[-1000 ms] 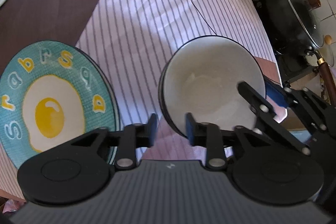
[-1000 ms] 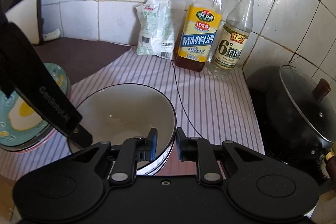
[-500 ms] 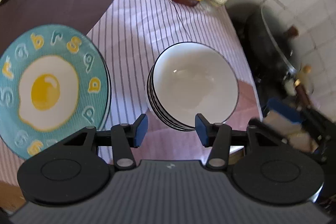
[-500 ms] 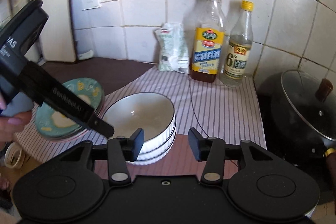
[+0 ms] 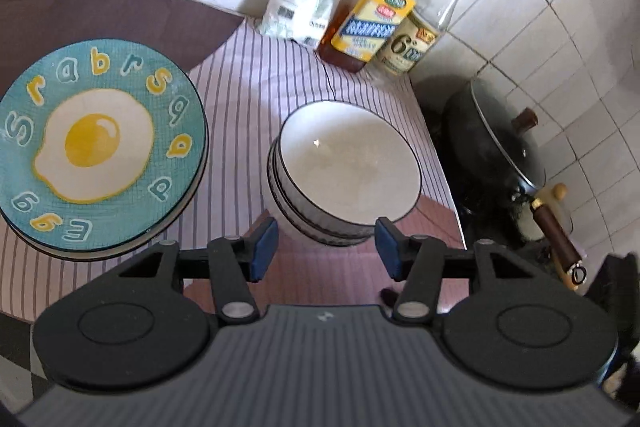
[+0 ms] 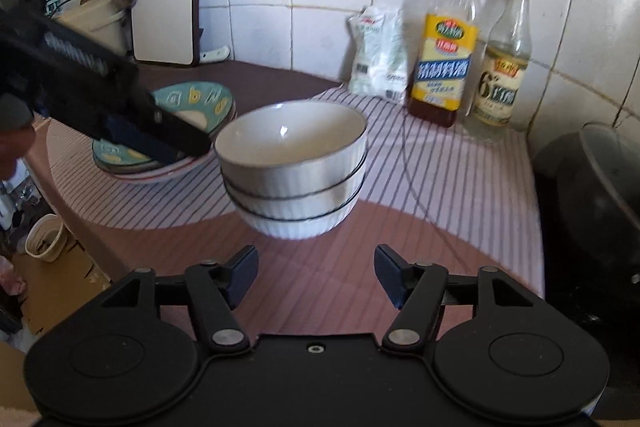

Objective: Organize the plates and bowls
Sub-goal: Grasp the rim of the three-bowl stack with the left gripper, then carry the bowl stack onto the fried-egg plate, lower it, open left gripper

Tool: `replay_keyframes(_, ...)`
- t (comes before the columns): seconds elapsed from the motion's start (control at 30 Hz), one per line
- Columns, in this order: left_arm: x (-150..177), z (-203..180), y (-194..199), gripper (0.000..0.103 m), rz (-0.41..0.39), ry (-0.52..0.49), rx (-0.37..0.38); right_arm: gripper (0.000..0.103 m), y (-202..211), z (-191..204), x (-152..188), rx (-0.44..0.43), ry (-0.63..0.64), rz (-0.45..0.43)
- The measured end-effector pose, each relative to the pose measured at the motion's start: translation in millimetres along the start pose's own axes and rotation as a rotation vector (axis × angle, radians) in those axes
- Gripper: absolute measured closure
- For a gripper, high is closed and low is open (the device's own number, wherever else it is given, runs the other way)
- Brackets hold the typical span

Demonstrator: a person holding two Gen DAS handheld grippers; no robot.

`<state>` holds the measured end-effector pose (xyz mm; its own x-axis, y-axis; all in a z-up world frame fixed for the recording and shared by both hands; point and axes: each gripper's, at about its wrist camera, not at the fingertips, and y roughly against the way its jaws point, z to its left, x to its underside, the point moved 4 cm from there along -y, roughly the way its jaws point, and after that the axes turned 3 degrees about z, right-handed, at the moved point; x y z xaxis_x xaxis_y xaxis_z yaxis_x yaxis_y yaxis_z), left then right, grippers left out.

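- The purple-and-white striped cloth (image 5: pixel 256 95) covers the brown countertop (image 6: pixel 276 75) and carries the dishes.
- A black lidded wok with a brown knob and wooden handle (image 5: pixel 504 151) sits off the cloth's right edge, well apart from the bowls.
- The stack of round plates topped by a teal plate with a fried-egg picture and letters (image 5: pixel 100 143) lies on the left part of the cloth, near the bowls but not touching them; in the right wrist view the left gripper's black body (image 6: pixel 88 99) hides part of it.
- The stack of three nested white ribbed bowls with thin dark rims (image 6: pixel 294 167) stands upright in the middle of the cloth.
- The left gripper (image 5: pixel 326 247) hangs just short of the bowl stack, its blue-padded jaws spread wide with nothing between them.
- The right gripper (image 6: pixel 316 271) is also spread wide and empty, near the bowls without touching.
- A tall amber cooking-wine bottle with a yellow label (image 6: pixel 444 63), a clear vinegar bottle with a yellow cap (image 6: pixel 504 71) and a white plastic pouch (image 6: pixel 378 55) stand against the tiled wall.
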<state>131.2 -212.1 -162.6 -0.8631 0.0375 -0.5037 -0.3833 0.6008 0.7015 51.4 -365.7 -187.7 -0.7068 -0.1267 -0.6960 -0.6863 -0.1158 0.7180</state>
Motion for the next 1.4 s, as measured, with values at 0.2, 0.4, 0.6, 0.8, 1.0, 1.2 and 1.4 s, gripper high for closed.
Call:
replay_keyframes(0.2,-2.7,17.7,-12.3,0.044,-0.042,0.074,0.018,0.015,-36.8,10.7,15.6,-0.017,-0.003,0.004)
replay_keyframes(0.4,-10.7,34.3,-40.3,0.043,-0.036,0.131,0.072,0.012,-72.1,21.6,23.0,-0.012,-0.014,-0.056)
replay_keyframes(0.6,-18.6,43.8,-72.0,0.050,0.026,0.121,0.077,0.010,-89.0,26.5,11.8,-0.006,0.003,-0.113)
replay_keyframes(0.8,-29.4,43.6,-85.7,0.064,0.072,0.127,0.028,0.009,-99.6,17.5,-3.5,-0.001,-0.070,-0.142)
replay_keyframes(1.0,-31.5,48.6,-96.2,0.071,0.128,0.174,-0.004,0.002,-112.7,15.4,-11.7,-0.017,-0.101,-0.143)
replay_keyframes(1.2,-25.6,48.2,-96.3,0.072,0.107,0.173,-0.010,0.002,-114.6,12.9,-15.2,-0.030,-0.090,-0.134)
replay_keyframes(1.4,-21.3,39.4,-93.6,0.071,0.110,0.127,-0.037,0.003,-111.5,11.0,-13.3,-0.059,-0.056,-0.126)
